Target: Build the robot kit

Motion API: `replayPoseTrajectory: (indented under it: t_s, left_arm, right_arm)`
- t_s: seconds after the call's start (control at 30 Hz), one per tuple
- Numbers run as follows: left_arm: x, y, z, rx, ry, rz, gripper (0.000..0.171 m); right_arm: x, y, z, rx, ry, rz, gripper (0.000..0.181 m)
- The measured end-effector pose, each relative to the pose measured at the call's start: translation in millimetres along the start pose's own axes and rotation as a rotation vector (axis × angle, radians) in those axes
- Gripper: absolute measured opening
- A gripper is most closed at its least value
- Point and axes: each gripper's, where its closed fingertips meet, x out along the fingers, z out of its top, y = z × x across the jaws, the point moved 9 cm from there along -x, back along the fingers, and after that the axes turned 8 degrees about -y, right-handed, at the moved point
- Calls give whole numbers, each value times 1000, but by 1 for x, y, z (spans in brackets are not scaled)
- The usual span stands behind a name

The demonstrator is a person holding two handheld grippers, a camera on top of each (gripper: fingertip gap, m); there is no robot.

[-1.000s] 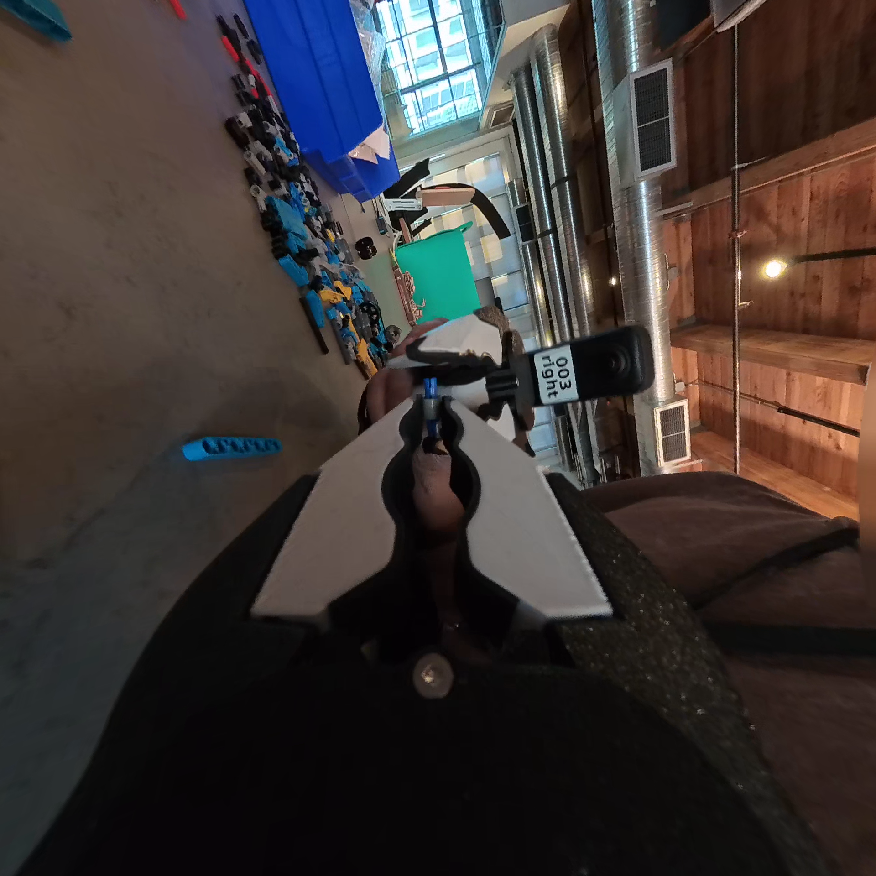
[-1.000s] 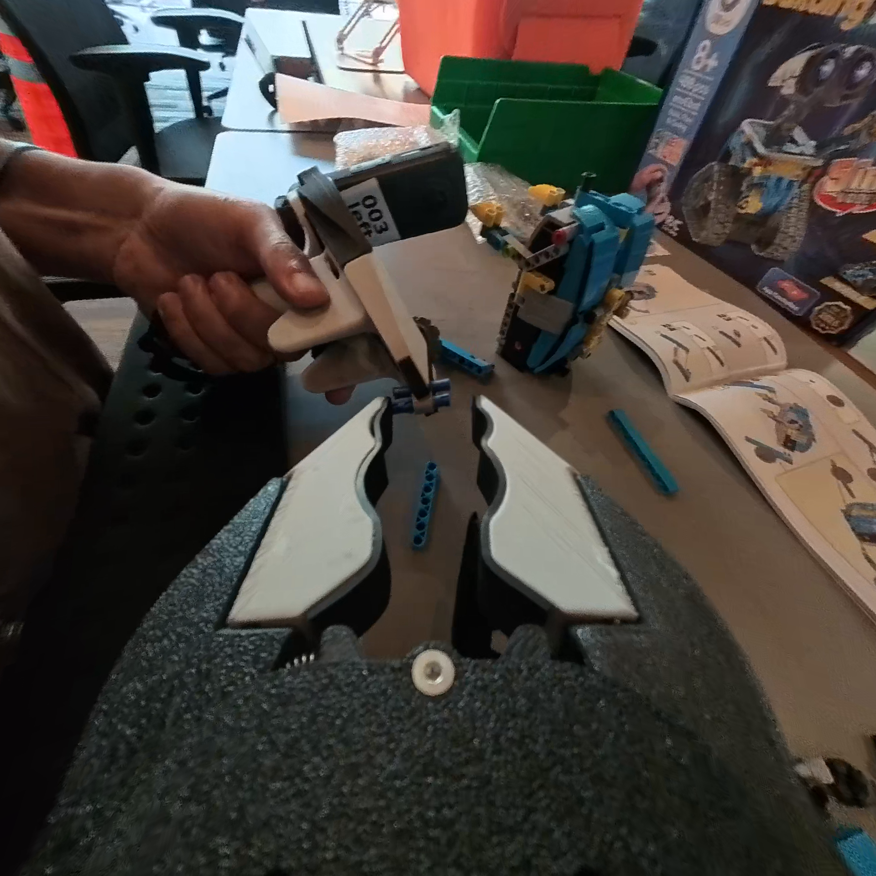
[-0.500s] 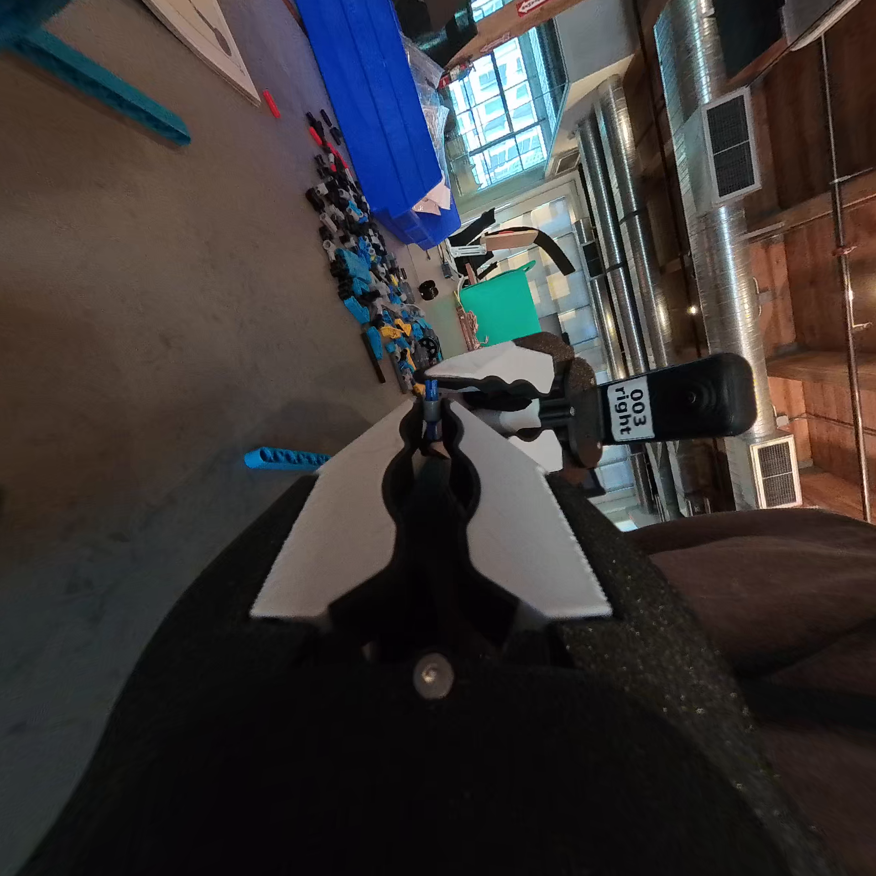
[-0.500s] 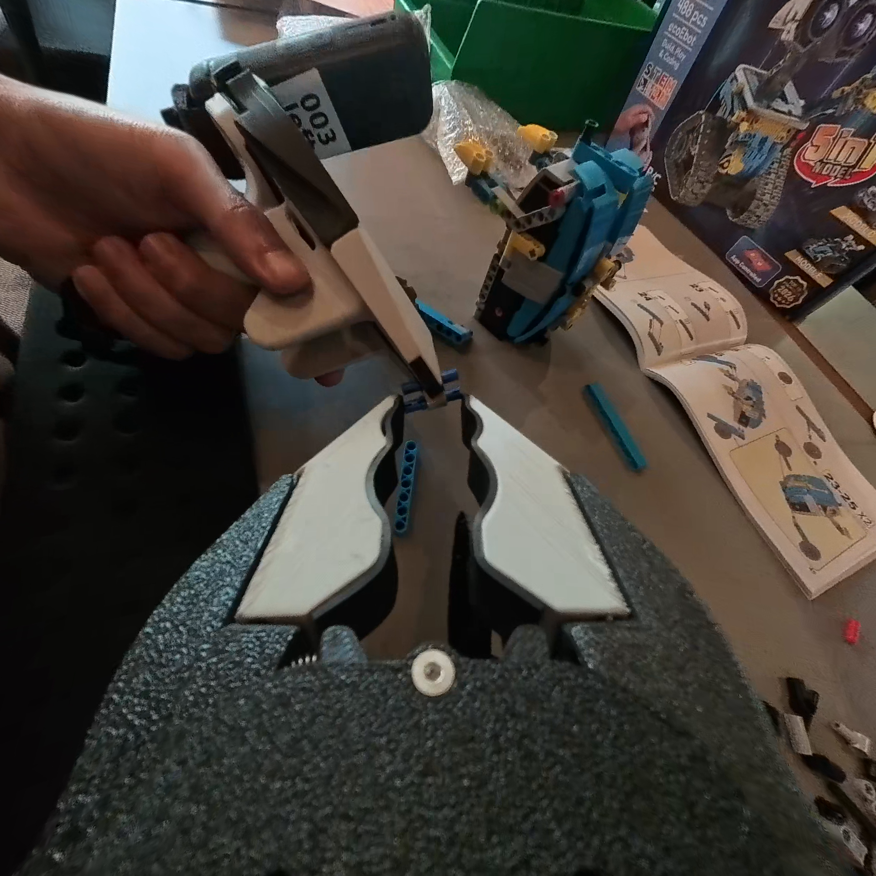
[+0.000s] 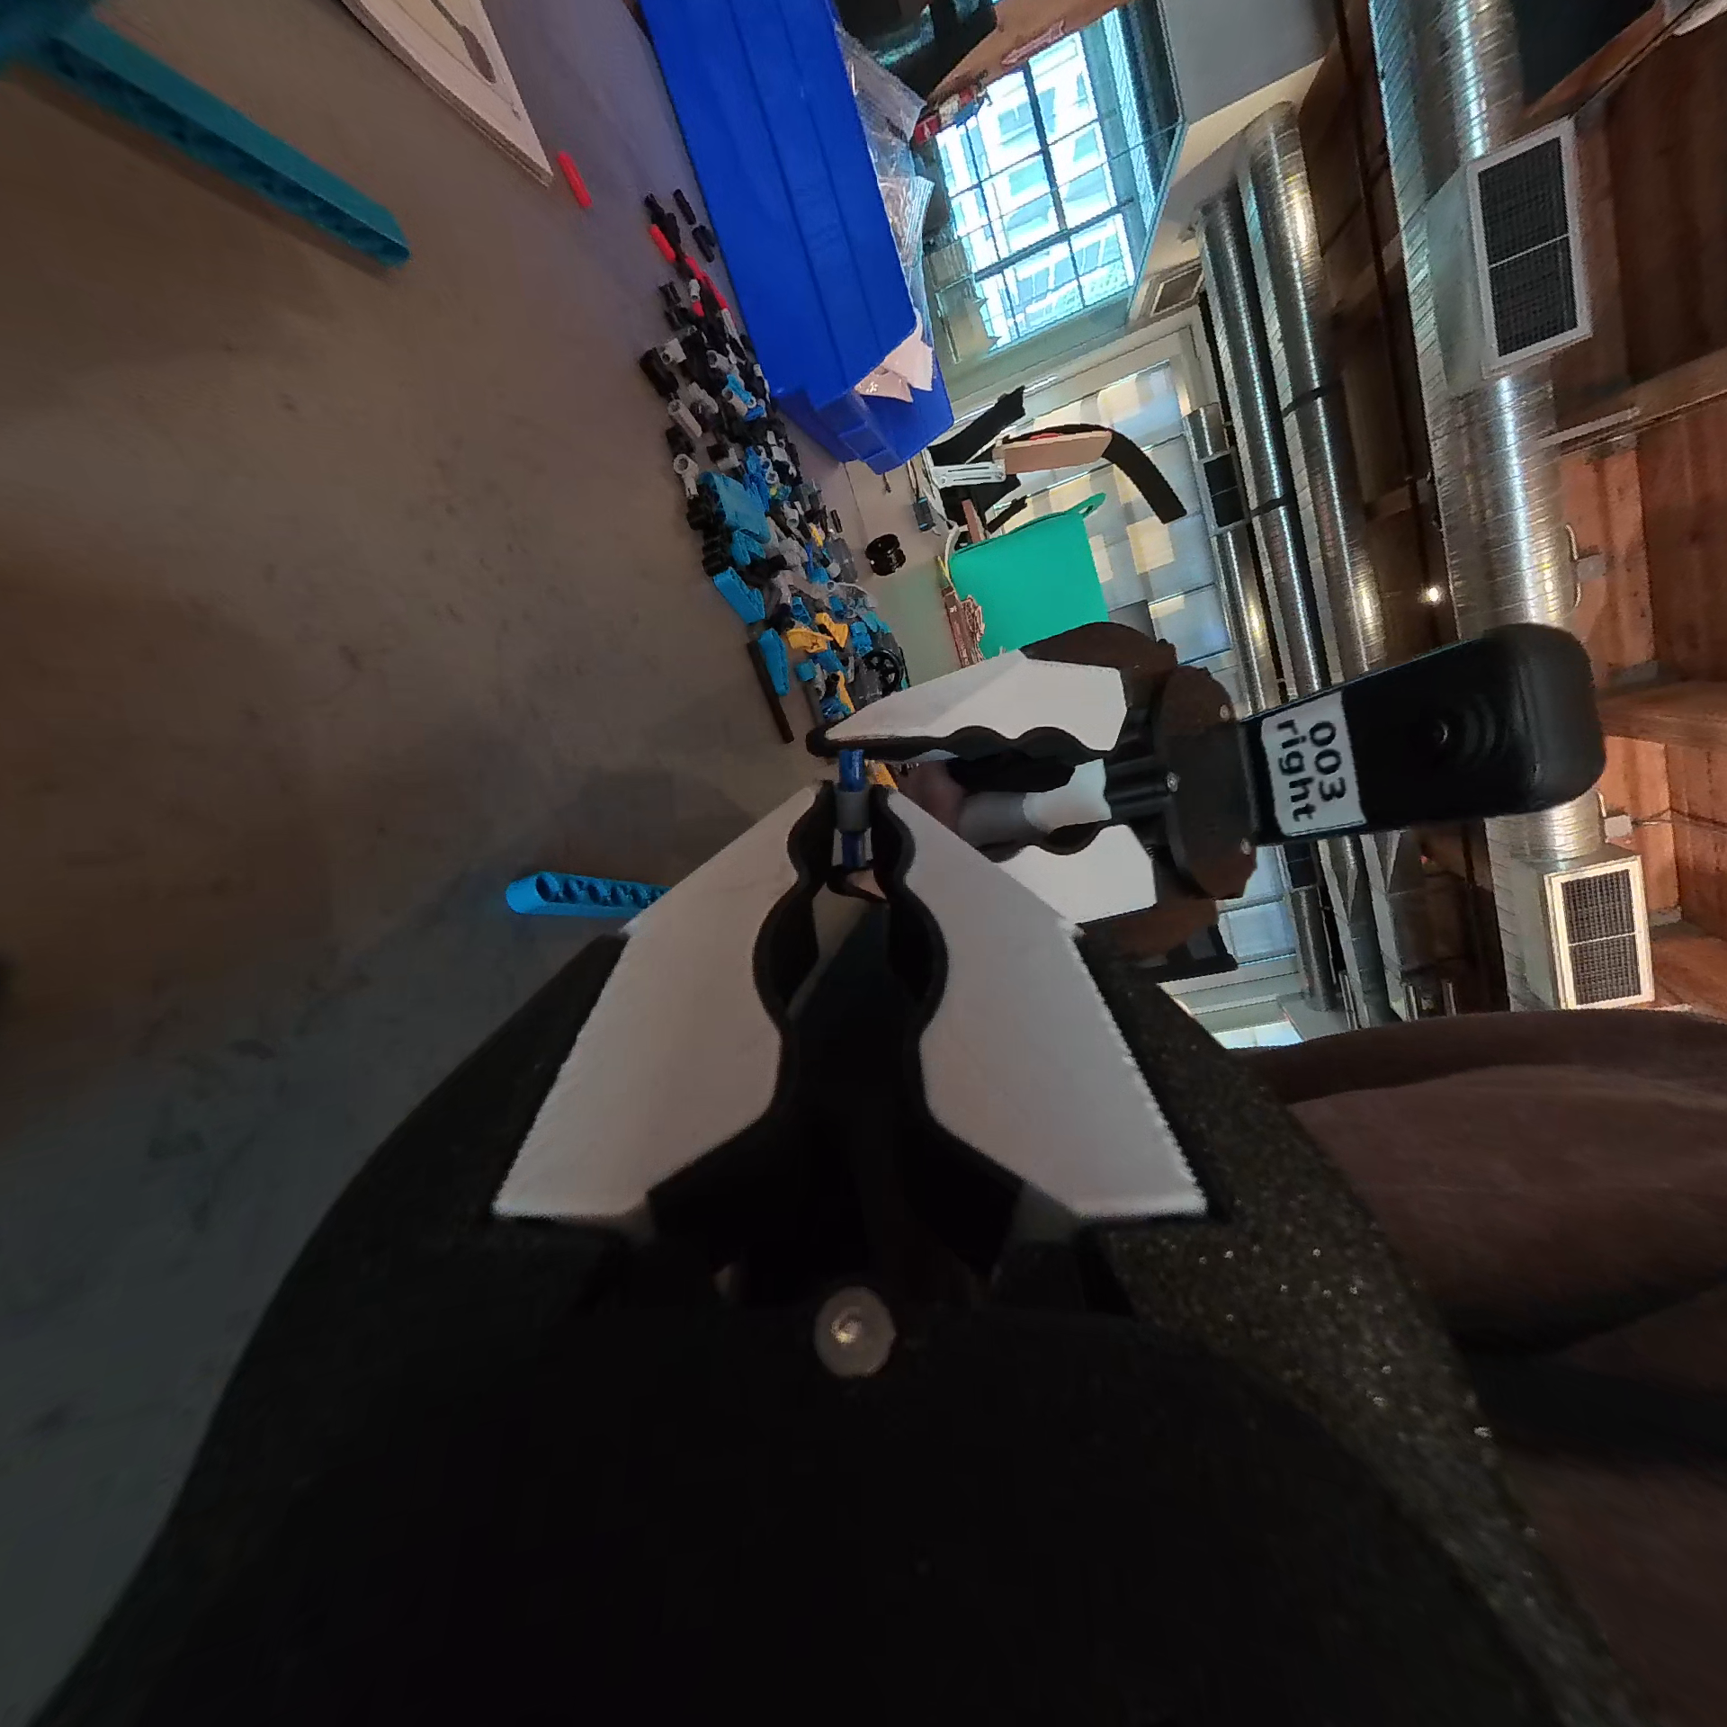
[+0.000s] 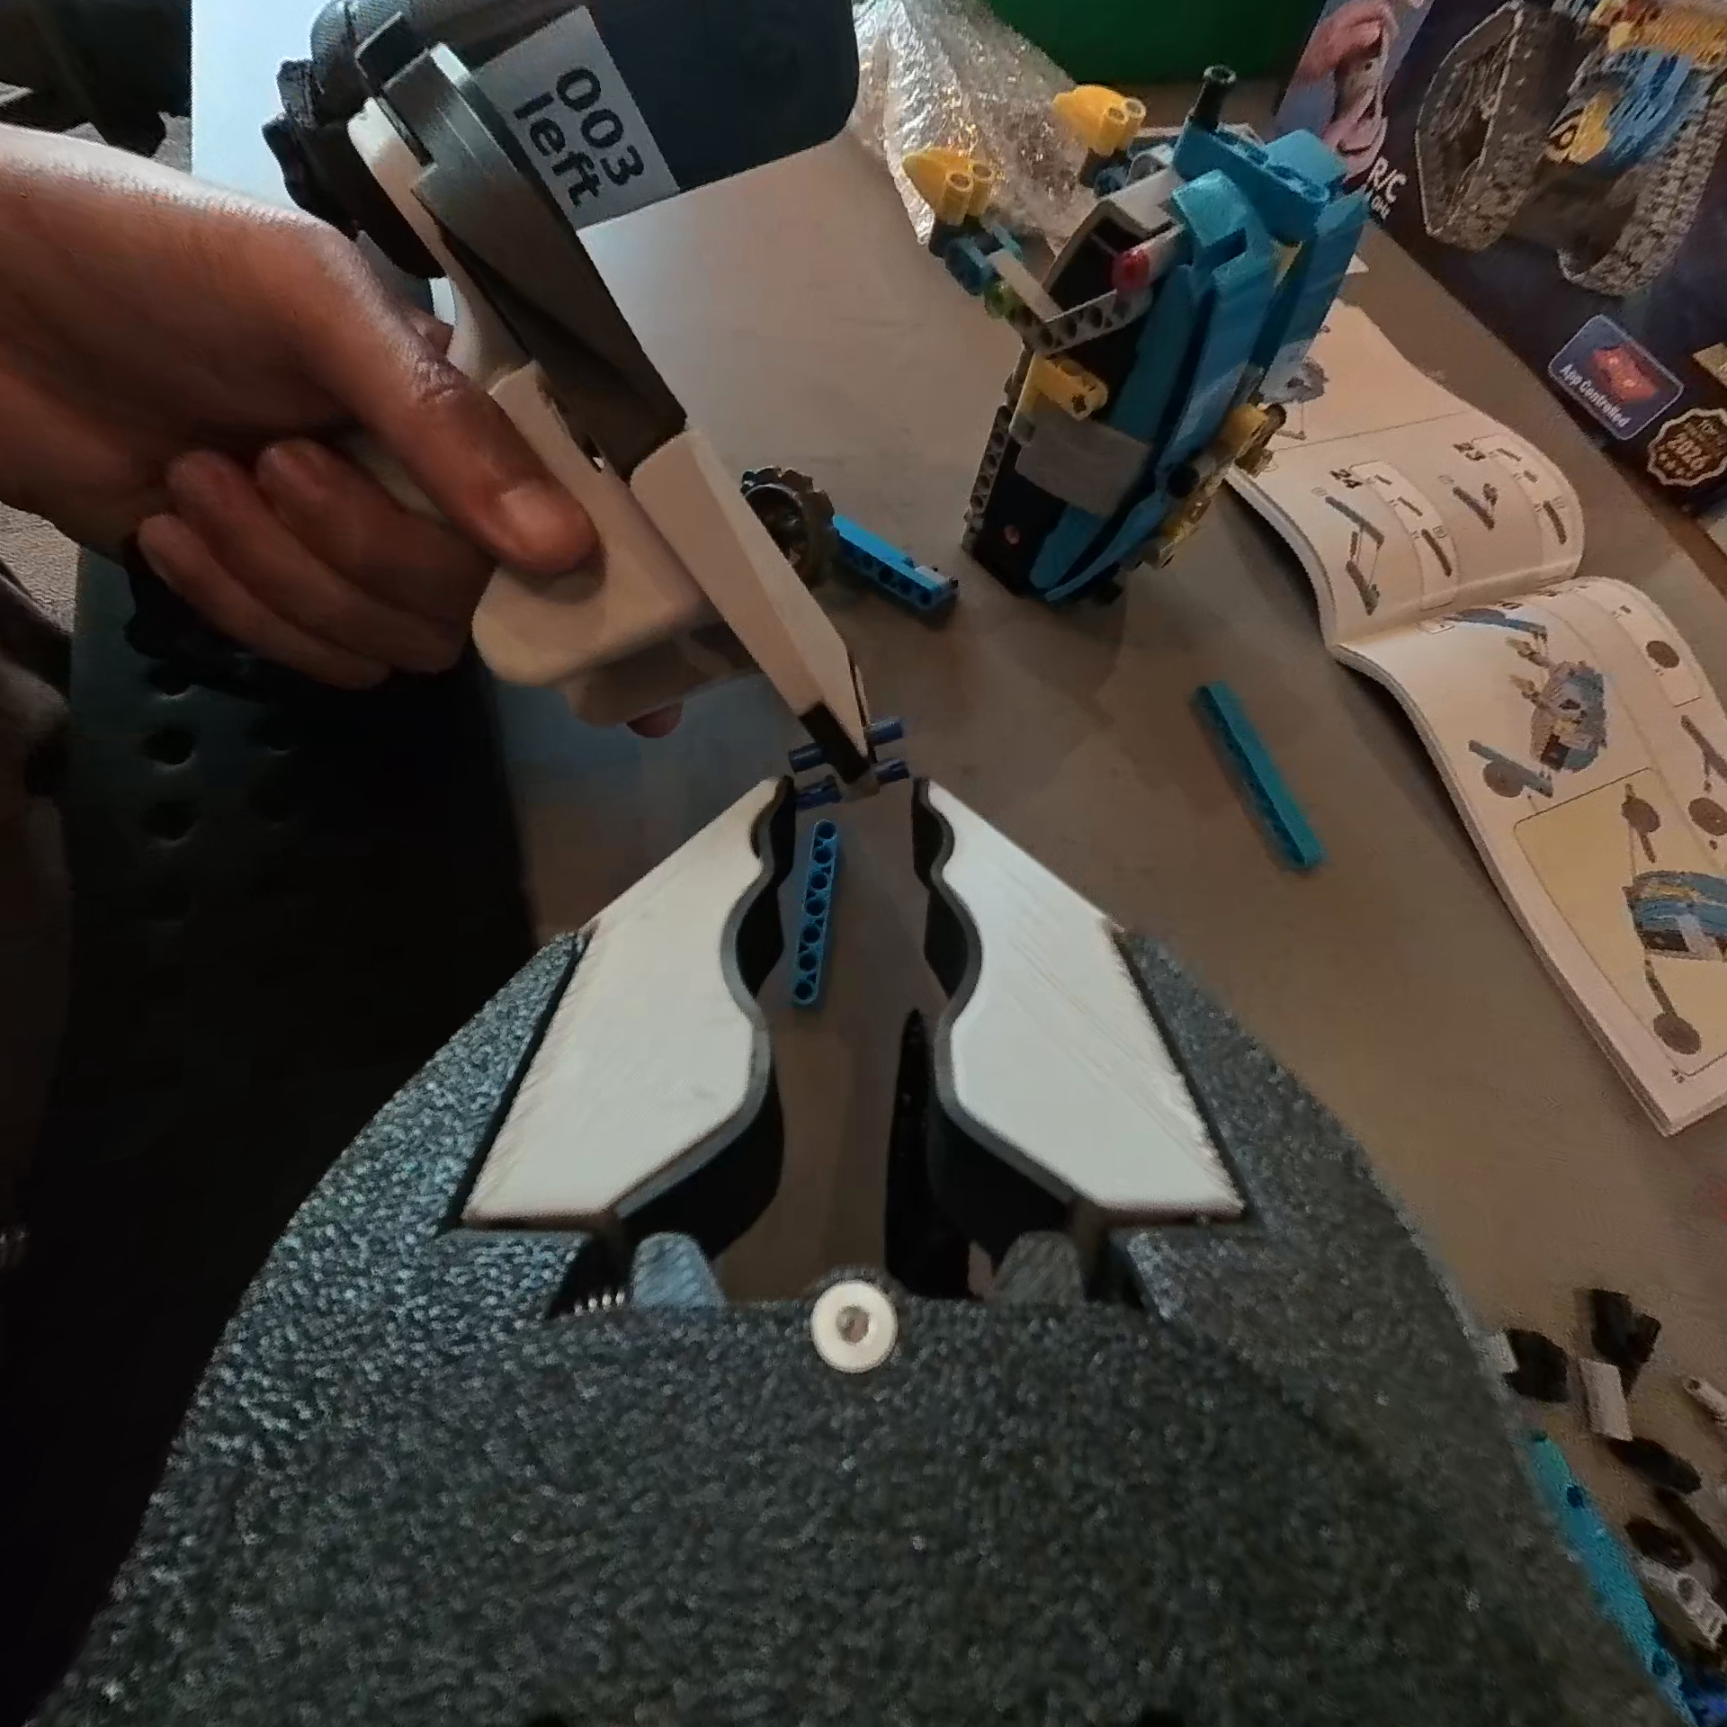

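My left gripper (image 5: pixel 847 791) is shut on a small grey connector with blue pins (image 5: pixel 849 811) and holds it above the grey table. In the right wrist view a hand holds that gripper (image 6: pixel 839 748) tilted down, with the pin piece (image 6: pixel 883 731) at its tip. My right gripper (image 6: pixel 850 794) is open, its jaws on either side of the pin piece and just below it. Its left fingertip (image 6: pixel 771 804) is next to one blue pin. One of its white fingers (image 5: pixel 981 710) shows just beyond my left gripper's tips. A blue holed beam (image 6: pixel 813 925) lies on the table under the jaws.
A blue and black brick model (image 6: pixel 1159 392) stands beyond, with a black gear (image 6: pixel 790 519) and a blue beam (image 6: pixel 892 565) beside it. A teal beam (image 6: pixel 1257 776) and an open instruction booklet (image 6: pixel 1495 748) lie to the right. Loose parts (image 5: pixel 748 505) lie beside a blue bin (image 5: pixel 794 215). Only a small space, under 4 cm, lies between the two pairs of fingers.
My right gripper has moved up to the pin piece and its jaws have narrowed around it. My left gripper stays shut on the piece and has tilted a little.
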Motion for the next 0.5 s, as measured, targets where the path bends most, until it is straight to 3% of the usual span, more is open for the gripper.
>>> replayPoseTrajectory:
  t_s: [0.17,0.5]
  left_arm:
    - [1,0,0,-3,9,3,7]
    - [7,1,-1,7,65,14,7]
  right_arm:
    - [1,0,0,20,15,25,22]
    - [-4,4,-5,-127,22,6,17]
